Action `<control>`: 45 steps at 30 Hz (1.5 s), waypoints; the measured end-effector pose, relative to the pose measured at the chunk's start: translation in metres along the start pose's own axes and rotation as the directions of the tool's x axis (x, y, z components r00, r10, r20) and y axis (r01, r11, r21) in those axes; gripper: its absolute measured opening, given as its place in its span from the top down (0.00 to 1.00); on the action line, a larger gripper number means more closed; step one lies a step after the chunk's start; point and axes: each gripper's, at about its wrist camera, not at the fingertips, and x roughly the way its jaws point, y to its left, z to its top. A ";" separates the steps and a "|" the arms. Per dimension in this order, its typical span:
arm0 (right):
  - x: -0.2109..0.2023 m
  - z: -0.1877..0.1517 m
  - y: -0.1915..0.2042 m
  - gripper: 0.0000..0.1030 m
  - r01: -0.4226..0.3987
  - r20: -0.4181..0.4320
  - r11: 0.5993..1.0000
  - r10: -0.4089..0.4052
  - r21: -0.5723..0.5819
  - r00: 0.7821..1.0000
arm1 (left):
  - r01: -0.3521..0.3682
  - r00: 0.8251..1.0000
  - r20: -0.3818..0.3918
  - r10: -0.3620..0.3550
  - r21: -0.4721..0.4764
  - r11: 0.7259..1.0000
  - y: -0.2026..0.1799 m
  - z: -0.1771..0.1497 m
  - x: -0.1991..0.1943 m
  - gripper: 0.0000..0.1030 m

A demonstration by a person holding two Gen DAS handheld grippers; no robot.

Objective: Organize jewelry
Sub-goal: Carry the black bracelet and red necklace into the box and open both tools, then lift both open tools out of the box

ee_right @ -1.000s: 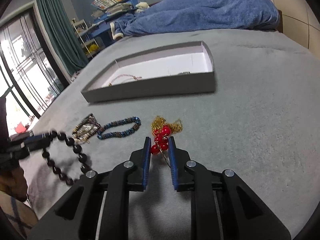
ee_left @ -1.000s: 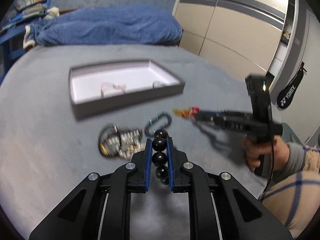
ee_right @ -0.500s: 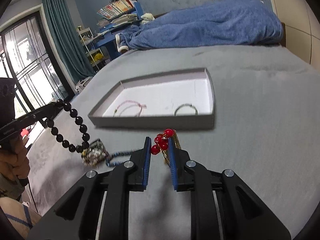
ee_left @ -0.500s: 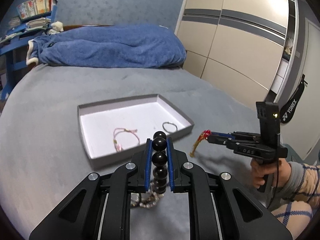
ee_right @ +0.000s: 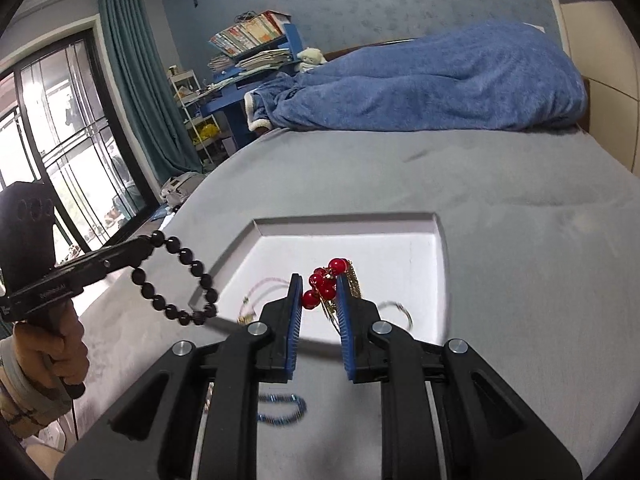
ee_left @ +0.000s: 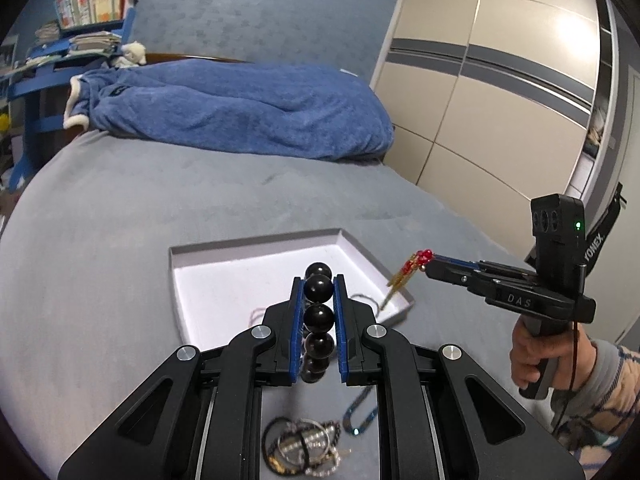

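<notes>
My left gripper (ee_left: 318, 286) is shut on a black bead bracelet (ee_left: 318, 316), whose loop (ee_right: 176, 280) hangs over the near left corner of the grey tray (ee_right: 344, 222). My right gripper (ee_right: 318, 286) is shut on a red bead and gold chain piece (ee_right: 326, 278), held above the tray's near edge; from the left wrist it dangles (ee_left: 408, 274) at the tray's (ee_left: 256, 242) right corner. Inside the tray lie a pink cord bracelet (ee_right: 266, 286) and a thin ring bracelet (ee_right: 396, 308).
On the grey bed cover below the grippers lie a blue bead bracelet (ee_left: 360, 416) and a tangle of silver and dark jewelry (ee_left: 304, 446). A blue blanket (ee_left: 240, 112) lies across the far end. Wardrobe doors (ee_left: 492, 92) stand at the right, a window (ee_right: 48, 160) at the left.
Both grippers have risen off the bed cover with their pieces and moved forward to the tray. The jewelry left on the cover has dropped toward the bottom of both views.
</notes>
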 end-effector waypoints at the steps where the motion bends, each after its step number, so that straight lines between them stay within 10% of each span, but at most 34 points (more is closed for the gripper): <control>1: 0.004 0.004 0.001 0.83 -0.004 -0.002 1.000 0.004 -0.003 1.000 | -0.004 1.000 0.000 0.004 -0.001 1.000 0.001 0.001 0.002 0.86; 21: 0.110 -0.004 0.007 0.83 0.039 -0.209 0.999 -0.043 -0.024 0.977 | -0.123 0.988 -0.093 0.125 0.026 0.992 0.025 -0.014 0.081 0.86; 45: 0.100 -0.022 0.002 0.80 0.060 -0.202 0.998 -0.060 -0.007 0.978 | -0.165 0.974 -0.150 0.170 0.048 0.985 0.028 -0.039 0.077 0.65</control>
